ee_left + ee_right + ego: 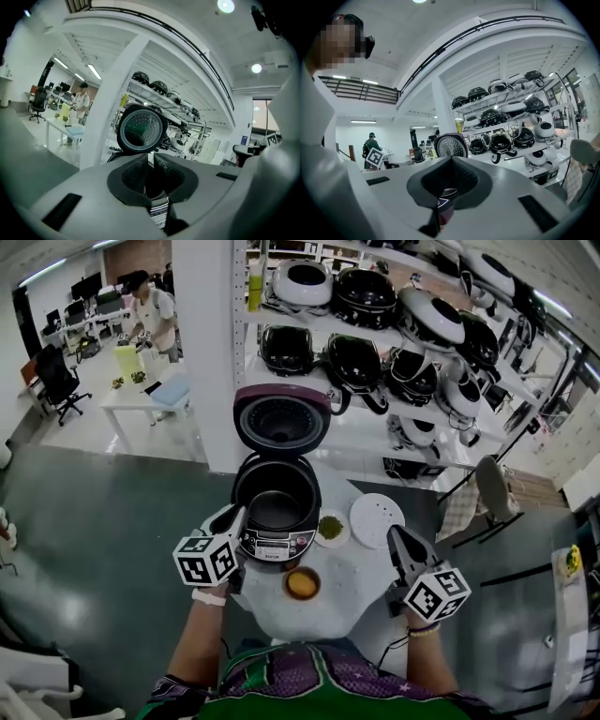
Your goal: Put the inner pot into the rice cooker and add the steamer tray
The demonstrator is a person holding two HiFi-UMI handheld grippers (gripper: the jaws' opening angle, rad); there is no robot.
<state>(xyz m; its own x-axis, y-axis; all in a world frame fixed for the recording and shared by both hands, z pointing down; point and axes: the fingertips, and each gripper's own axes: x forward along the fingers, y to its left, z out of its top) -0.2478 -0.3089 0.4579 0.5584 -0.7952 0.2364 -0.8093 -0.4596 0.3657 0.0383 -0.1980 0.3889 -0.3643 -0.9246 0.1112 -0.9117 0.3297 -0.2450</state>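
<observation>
The rice cooker (274,542) stands open on the round white table (352,592), its lid (281,418) raised at the back. The dark inner pot (277,507) sits inside it. A white perforated steamer tray (377,519) lies flat on the table to the cooker's right. My left gripper (234,518) hovers at the cooker's front left corner, its jaws a narrow slit apart with nothing between them (150,157); the lid (142,130) shows ahead of it. My right gripper (396,533) is shut and empty (451,159), just below the tray.
A small dish of green beans (330,528) lies between the cooker and the tray. An orange-filled bowl (302,583) sits in front of the cooker. Shelves of rice cookers (394,334) stand behind. A person (150,310) works at a far table.
</observation>
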